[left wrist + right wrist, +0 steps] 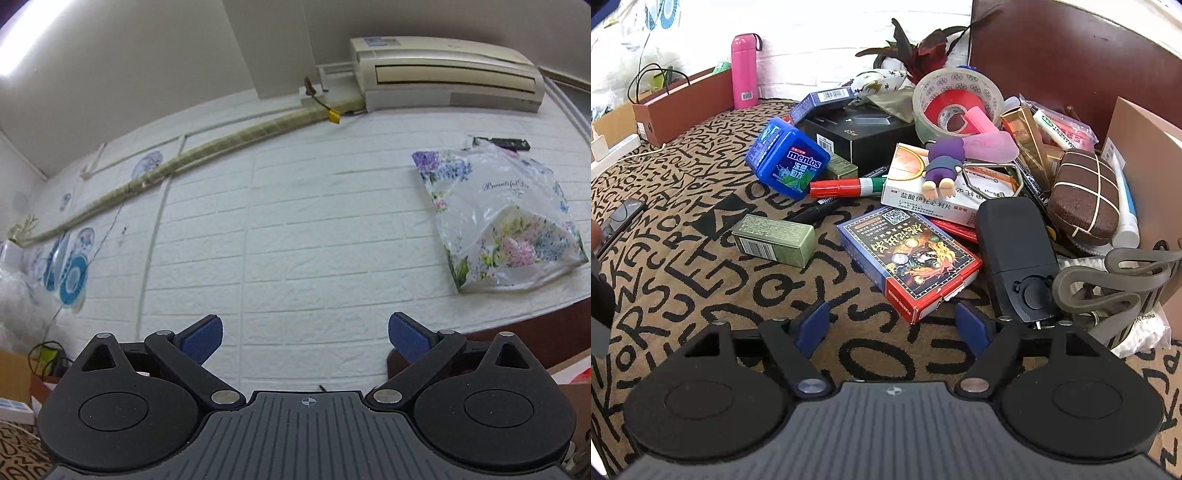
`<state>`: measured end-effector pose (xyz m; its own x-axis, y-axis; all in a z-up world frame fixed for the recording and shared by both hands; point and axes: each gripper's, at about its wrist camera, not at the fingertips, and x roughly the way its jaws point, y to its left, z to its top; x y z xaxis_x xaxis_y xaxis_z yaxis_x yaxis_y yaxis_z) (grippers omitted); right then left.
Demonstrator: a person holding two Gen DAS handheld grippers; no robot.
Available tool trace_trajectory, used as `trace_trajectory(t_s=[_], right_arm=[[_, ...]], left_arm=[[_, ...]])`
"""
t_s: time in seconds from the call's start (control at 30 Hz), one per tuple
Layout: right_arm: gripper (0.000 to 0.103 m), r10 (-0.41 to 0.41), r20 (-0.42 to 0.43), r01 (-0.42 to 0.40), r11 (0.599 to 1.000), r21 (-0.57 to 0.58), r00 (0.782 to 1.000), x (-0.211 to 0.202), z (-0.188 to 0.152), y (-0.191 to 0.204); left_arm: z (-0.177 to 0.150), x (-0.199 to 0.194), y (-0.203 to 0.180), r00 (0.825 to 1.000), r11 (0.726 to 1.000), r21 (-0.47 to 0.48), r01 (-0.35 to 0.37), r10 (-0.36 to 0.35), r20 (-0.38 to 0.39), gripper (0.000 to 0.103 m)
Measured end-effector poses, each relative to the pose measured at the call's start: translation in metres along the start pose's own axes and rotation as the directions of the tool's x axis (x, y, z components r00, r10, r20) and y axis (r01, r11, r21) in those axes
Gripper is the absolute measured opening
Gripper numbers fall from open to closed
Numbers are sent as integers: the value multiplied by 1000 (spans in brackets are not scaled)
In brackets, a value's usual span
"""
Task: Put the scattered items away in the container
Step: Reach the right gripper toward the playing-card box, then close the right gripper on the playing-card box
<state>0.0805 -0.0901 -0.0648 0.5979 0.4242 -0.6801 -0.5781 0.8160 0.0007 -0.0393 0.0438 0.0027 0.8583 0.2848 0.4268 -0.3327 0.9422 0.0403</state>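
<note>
Both grippers stand with jaws apart and nothing between the blue pads. Right gripper (892,325), at the bottom of its view, hovers over a carpet (683,229) printed with black letters, its pads just short of a playing-card box (908,258) at centre frame, blue and red, with a QR code and Chinese writing. Left of the card box lies one green carton (774,240) with a barcode; a second green carton (842,168) sits further up beside a blue tub (786,160) reading "mentos". One red, white and green marker (846,186) lies below the tub. A white medicine box (945,184) with Chinese print carries a purple figurine (943,162). Above it stands one tape roll (956,101). At the right edge a cardboard container (1145,147) holds a brown pouch (1084,197). One pink bottle (745,70) stands at upper left.

Left gripper (304,338) points at a white brick-pattern wall (295,221); a floral bag (506,218) reading "Beautiful" hangs at right, under one air conditioner (447,74).
</note>
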Motion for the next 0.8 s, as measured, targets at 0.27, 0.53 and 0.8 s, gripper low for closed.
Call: trace_trajectory(t_s=[0.27,0.53,0.8], right_arm=[[83,-23,2,23,1000,5,1000,4,3,-4],[87,9,15,-9,1000,6,1000,18,15,-16],[98,-42,46,44,997,-58,998,38,25,-5]], left_arm=[[-15,7,0,999,1000,22,-13,14,-35,102],[-14,-19,-1,988,999,45,-24,16,155,103],[-16,-14,-4,988,999,40,-29,23,153,103]])
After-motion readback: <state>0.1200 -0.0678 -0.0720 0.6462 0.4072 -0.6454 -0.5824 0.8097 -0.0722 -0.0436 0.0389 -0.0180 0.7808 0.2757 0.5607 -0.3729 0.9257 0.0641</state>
